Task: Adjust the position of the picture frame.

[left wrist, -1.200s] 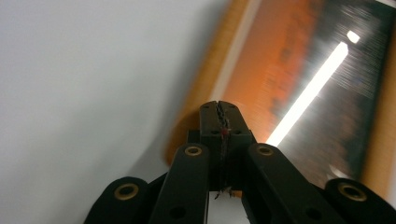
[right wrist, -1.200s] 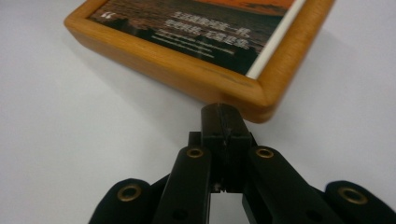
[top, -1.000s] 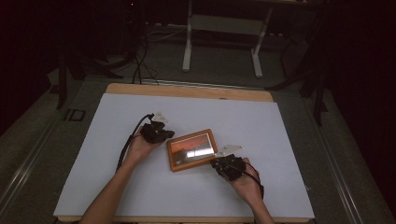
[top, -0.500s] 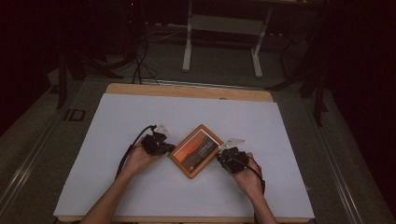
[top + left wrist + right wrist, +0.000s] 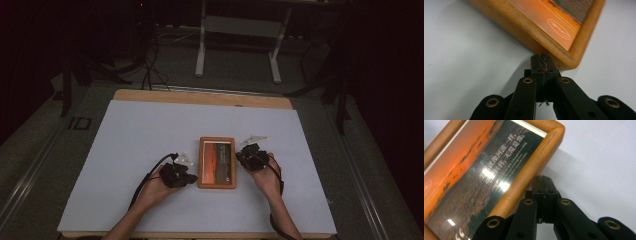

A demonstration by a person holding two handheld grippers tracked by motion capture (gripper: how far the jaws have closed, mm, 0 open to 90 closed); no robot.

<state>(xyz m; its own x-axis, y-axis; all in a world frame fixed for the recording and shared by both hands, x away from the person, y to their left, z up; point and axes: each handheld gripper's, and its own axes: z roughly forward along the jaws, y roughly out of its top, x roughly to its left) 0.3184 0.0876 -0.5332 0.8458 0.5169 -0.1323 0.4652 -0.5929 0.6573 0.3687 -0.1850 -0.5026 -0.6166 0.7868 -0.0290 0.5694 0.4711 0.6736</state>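
Dark is the room around the bench (image 5: 150,130), but the brief opening must give way to the fingers. Those of the left gripper (image 5: 541,65) are clenched together, grasping nothing, their tip touching the near corner of the wooden picture frame (image 5: 529,30). Those of the right gripper (image 5: 544,192) are clenched too, pressing against the frame's long side. From above, the frame lies flat between both grippers, its long sides running away from the person. I judge the turning to be nearly done; perhaps only small straightening is left. White covering lies on the bench. Behind it stand a metal stand (image 5: 239,40) and cables (image 5: 150,65) on the floor.
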